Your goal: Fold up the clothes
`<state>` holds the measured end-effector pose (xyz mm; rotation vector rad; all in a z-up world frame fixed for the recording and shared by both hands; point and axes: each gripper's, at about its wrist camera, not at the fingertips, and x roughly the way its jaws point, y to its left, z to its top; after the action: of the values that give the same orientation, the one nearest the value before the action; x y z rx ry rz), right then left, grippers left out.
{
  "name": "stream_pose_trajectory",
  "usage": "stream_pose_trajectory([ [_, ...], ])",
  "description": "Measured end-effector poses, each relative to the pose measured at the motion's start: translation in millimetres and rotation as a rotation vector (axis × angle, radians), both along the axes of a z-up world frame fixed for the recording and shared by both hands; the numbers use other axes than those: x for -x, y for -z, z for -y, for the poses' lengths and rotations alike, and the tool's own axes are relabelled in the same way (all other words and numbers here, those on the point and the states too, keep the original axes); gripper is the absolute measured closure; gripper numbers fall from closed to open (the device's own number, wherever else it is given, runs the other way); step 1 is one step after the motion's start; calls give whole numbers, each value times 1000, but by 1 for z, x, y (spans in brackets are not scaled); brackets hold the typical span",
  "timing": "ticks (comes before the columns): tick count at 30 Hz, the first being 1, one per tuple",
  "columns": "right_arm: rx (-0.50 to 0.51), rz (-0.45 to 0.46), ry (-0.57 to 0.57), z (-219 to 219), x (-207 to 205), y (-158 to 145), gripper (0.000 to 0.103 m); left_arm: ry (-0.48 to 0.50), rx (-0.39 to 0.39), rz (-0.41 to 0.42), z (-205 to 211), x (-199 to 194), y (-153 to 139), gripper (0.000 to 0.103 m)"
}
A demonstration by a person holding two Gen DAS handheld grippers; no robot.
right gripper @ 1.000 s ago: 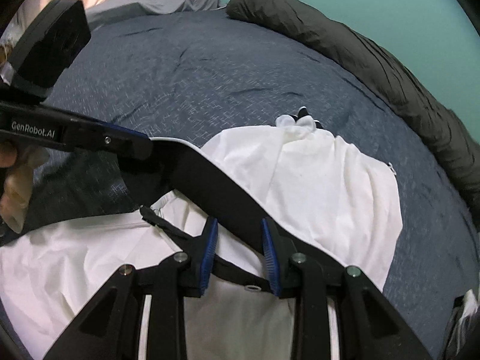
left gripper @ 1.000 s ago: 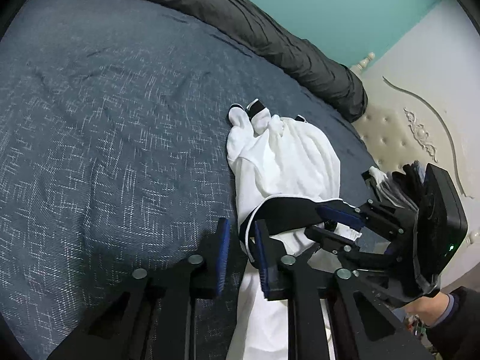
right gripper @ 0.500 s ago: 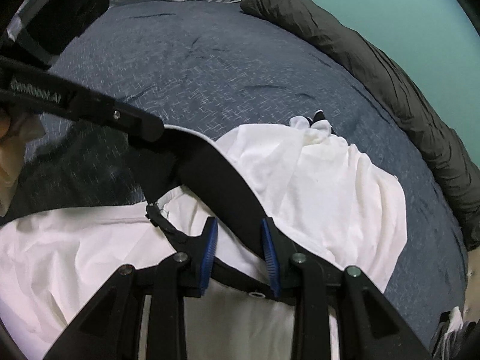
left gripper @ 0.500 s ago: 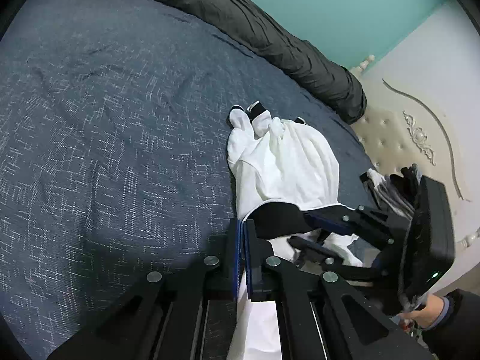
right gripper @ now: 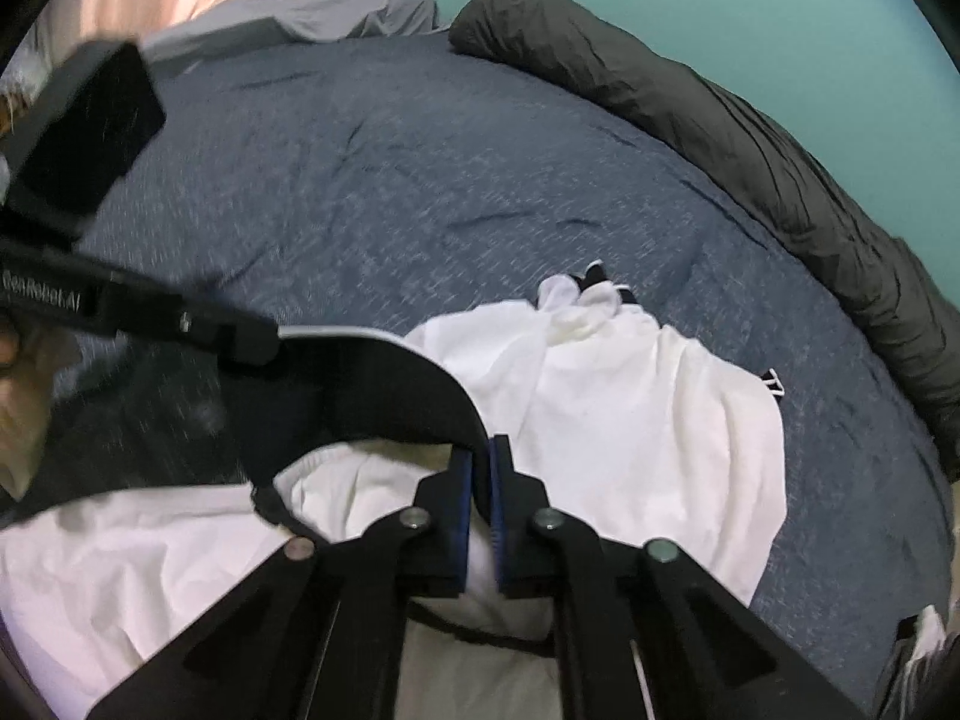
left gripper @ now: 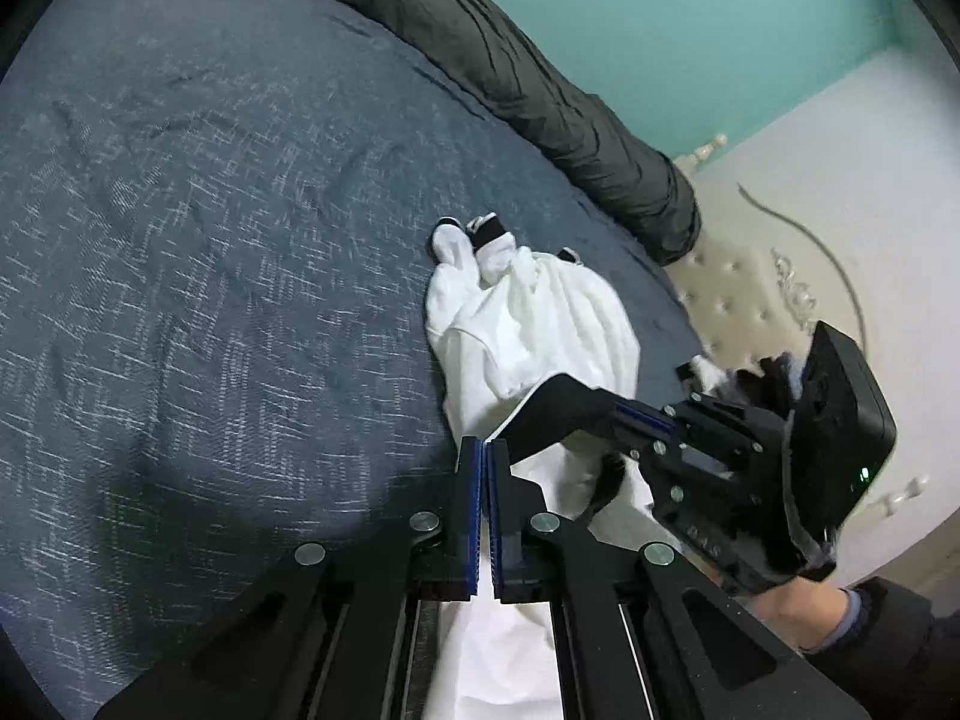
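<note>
A white garment (left gripper: 540,312) with a black waistband (left gripper: 558,402) and black cuffs lies lengthwise on the dark blue bedspread (left gripper: 210,300). My left gripper (left gripper: 483,450) is shut on the near end of the waistband. The right gripper (left gripper: 630,417) pinches the same band a little to the right, so the band spans between them above the cloth. In the right wrist view the right gripper (right gripper: 480,450) is shut on the waistband (right gripper: 372,384), which arcs left to the left gripper (right gripper: 252,342). The white garment (right gripper: 630,408) spreads beyond and below.
A dark grey rolled duvet (left gripper: 540,90) (right gripper: 750,138) lines the far edge of the bed. A cream tufted headboard (left gripper: 738,300) stands at the right. A person's hand (left gripper: 798,606) holds the right gripper. Grey bedding (right gripper: 336,12) is piled at the far corner.
The left gripper shut on the waistband first, then the right gripper shut on it too. The band now sits higher and more taut between them.
</note>
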<state>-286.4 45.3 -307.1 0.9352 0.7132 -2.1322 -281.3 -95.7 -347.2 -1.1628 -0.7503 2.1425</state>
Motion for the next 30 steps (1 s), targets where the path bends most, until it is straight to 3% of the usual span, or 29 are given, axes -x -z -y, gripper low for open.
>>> stream_pose_trajectory([
  [7,68,41,31,-11,16,-15,100,60,-76,43,-8,6,9,102],
  [13,108,63,56,-19,27,-25,100,89,-58,63,-19,11,13,101],
  [17,56,45,47,-11,20,-18,100,41,45,82,-17,10,14,100],
  [25,46,57,90,-10,25,-14,100,-14,137,51,-19,4,-1,98],
  [28,43,56,92,-10,26,-15,100,-8,173,13,-30,0,-13,91],
  [30,48,61,97,-10,26,-15,100,1,206,12,-40,0,-13,76],
])
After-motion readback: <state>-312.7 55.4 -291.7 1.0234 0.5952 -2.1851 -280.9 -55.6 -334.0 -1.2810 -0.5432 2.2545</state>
